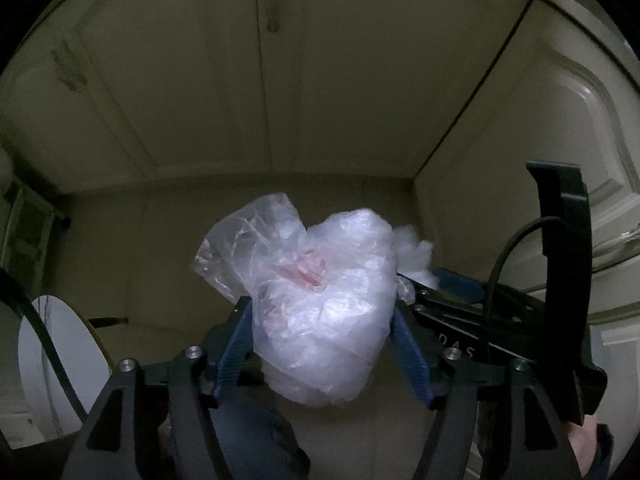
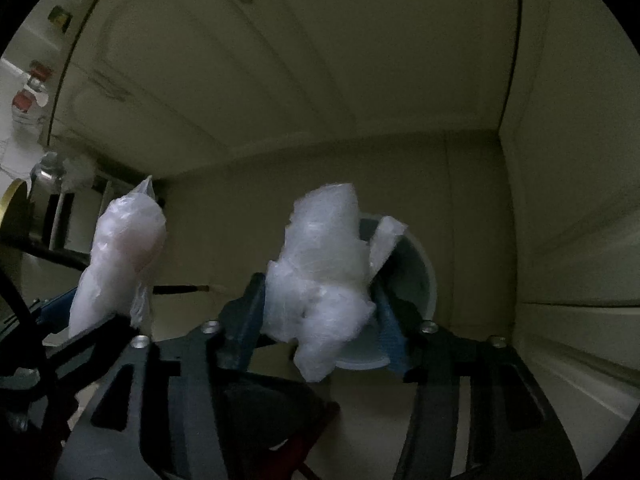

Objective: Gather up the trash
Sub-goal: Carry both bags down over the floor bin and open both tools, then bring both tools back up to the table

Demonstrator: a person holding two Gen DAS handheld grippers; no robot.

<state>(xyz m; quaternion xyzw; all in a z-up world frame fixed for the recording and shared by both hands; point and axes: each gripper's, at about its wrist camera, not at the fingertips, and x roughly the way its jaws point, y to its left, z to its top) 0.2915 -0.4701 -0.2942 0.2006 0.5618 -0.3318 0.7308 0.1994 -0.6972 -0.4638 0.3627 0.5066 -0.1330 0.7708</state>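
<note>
both fingers (image 1: 256, 340) (image 2: 244, 312) pinching upright crumpled plastic wads (image 1: 320, 304) (image 2: 320, 276) (long axis vertical).

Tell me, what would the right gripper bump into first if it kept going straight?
Probably the round pale grey bin just beyond the crumpled clear plastic bag between the right gripper's fingers; depth is hard to judge.

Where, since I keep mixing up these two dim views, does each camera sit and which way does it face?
Left wrist: on the left gripper, looking down along its blue fingers at a crumpled clear plastic bag with a pink patch, cream cabinet doors beyond; a hand shows lower right.
Right wrist: on the right gripper, looking down at a crumpled white plastic bag, a pale grey round bin behind it.
Shared: both bags, both grippers, the cabinet doors.
</note>
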